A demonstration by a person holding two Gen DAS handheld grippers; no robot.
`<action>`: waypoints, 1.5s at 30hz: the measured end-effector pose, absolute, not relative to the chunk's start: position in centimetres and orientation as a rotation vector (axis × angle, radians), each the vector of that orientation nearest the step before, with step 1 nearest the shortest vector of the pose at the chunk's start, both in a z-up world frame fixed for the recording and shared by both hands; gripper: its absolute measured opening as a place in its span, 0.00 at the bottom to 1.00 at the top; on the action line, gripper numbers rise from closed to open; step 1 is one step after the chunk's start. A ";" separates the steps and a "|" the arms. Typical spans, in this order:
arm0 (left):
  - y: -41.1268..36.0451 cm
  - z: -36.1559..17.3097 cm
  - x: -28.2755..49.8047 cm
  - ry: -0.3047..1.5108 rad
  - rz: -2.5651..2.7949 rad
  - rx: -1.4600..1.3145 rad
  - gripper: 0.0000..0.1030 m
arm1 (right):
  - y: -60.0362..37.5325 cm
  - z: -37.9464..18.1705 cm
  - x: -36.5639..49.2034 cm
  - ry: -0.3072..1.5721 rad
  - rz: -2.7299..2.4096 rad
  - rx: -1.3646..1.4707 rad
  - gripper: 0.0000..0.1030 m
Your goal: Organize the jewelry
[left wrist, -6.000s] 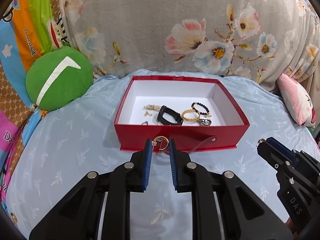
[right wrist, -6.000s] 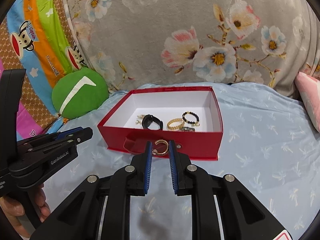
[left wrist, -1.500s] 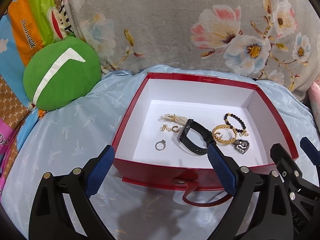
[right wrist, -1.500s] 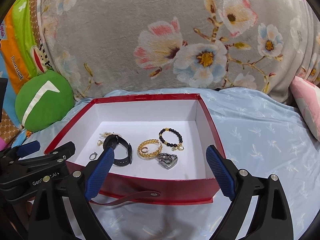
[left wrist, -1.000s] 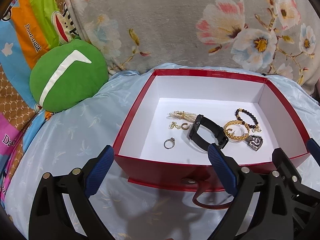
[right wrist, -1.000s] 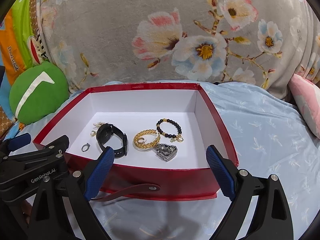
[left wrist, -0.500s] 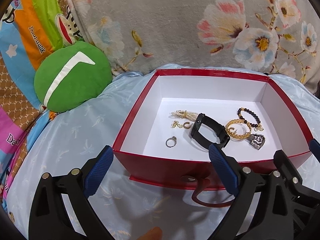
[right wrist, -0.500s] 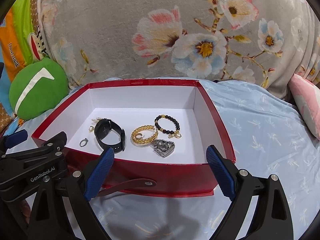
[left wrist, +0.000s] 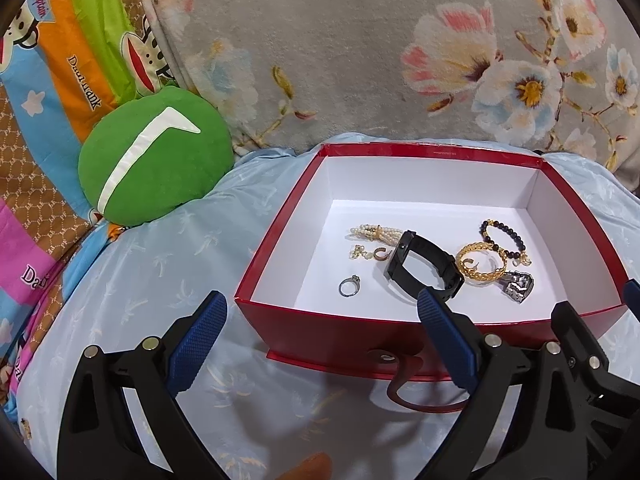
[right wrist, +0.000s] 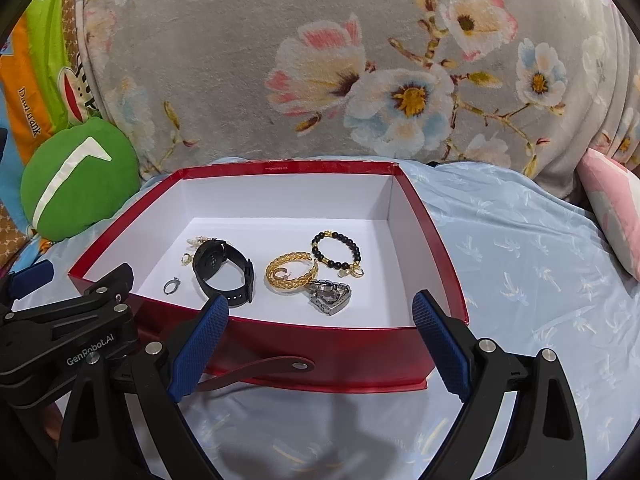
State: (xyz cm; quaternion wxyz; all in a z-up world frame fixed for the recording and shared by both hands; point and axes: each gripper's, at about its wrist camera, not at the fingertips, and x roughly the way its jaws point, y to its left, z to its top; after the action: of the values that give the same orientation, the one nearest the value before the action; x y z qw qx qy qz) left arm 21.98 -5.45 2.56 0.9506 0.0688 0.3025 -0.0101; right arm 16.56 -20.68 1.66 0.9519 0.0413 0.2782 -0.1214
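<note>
A red box (left wrist: pixel 400 330) (right wrist: pixel 344 356) with a white inside stands open on the light blue bedsheet. In it lie a black watch (left wrist: pixel 424 270) (right wrist: pixel 224 272), a gold chain bracelet (left wrist: pixel 480 266) (right wrist: pixel 292 270), a black bead bracelet (left wrist: pixel 502 236) (right wrist: pixel 336 250), a silver metal piece (left wrist: pixel 518 286) (right wrist: pixel 330 296), a silver ring (left wrist: pixel 349 286) (right wrist: pixel 172 286), a pearl bracelet (left wrist: pixel 374 232) and small gold earrings (left wrist: pixel 370 254). My left gripper (left wrist: pixel 320 344) is wide open and empty in front of the box. My right gripper (right wrist: pixel 320 344) is wide open and empty, close to the front wall.
A green round cushion (left wrist: pixel 154 156) (right wrist: pixel 78 176) lies left of the box. A grey floral blanket (left wrist: pixel 380 48) rises behind it. A pink pillow (right wrist: pixel 612 204) lies at the right. The box's red strap (right wrist: pixel 256 368) hangs at its front.
Six seconds ago each gripper was shut on a gold earring before the box. Now both are open and empty. Over the last second both have drawn slightly back from the box.
</note>
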 end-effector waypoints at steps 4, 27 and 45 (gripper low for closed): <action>-5.4 2.6 21.9 0.616 -0.021 0.135 0.91 | -20.6 1.7 16.6 0.564 -0.248 0.083 0.88; -5.3 2.9 21.7 0.611 -0.022 0.124 0.91 | -20.6 1.9 16.4 0.562 -0.248 0.082 0.88; -5.2 3.0 21.7 0.612 -0.023 0.122 0.91 | -20.5 2.0 16.4 0.561 -0.248 0.081 0.88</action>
State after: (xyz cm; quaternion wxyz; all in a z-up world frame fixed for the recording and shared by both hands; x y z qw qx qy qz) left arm 21.65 -5.22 2.97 0.9516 0.0600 0.3011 -0.0112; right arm 16.41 -20.51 1.97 0.9525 0.0400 0.2761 -0.1221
